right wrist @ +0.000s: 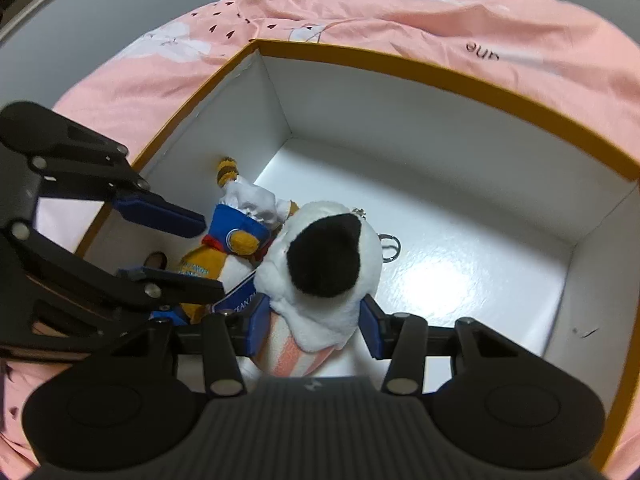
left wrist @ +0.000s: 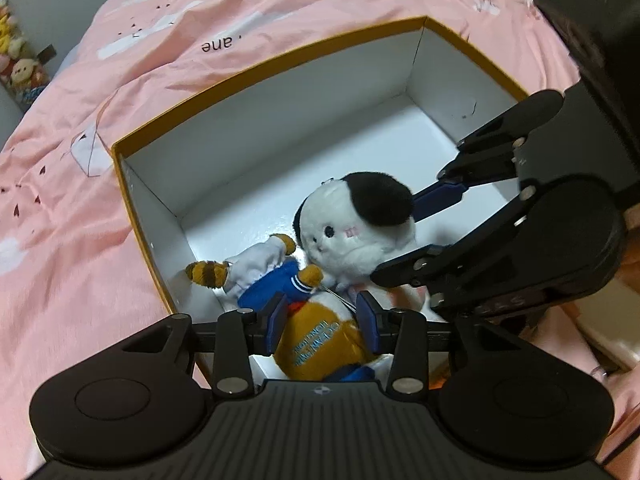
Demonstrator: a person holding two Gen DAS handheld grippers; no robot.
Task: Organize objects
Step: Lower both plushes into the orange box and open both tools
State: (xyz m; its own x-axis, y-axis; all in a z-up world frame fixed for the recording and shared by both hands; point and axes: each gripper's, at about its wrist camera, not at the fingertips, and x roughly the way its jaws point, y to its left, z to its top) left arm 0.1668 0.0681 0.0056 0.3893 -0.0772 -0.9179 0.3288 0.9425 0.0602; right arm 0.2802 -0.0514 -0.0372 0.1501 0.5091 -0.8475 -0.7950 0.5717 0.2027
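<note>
A white box with an orange rim (left wrist: 256, 68) sits on a pink bedspread; it also shows in the right wrist view (right wrist: 460, 76). Two plush toys lie in its near corner. My left gripper (left wrist: 322, 322) has its pads on either side of the orange and blue plush (left wrist: 320, 340), low in the box. My right gripper (right wrist: 314, 326) is closed around the body of the white plush with a black patch (right wrist: 320, 256). In the left wrist view that white plush (left wrist: 356, 232) sits between the right gripper's fingers (left wrist: 436, 196). A key ring (right wrist: 390, 248) hangs off the white plush.
The pink bedspread (left wrist: 80, 240) surrounds the box on all sides. The far half of the box floor (right wrist: 460, 264) is bare white card. A shelf of small toys (left wrist: 16, 64) stands at the far left.
</note>
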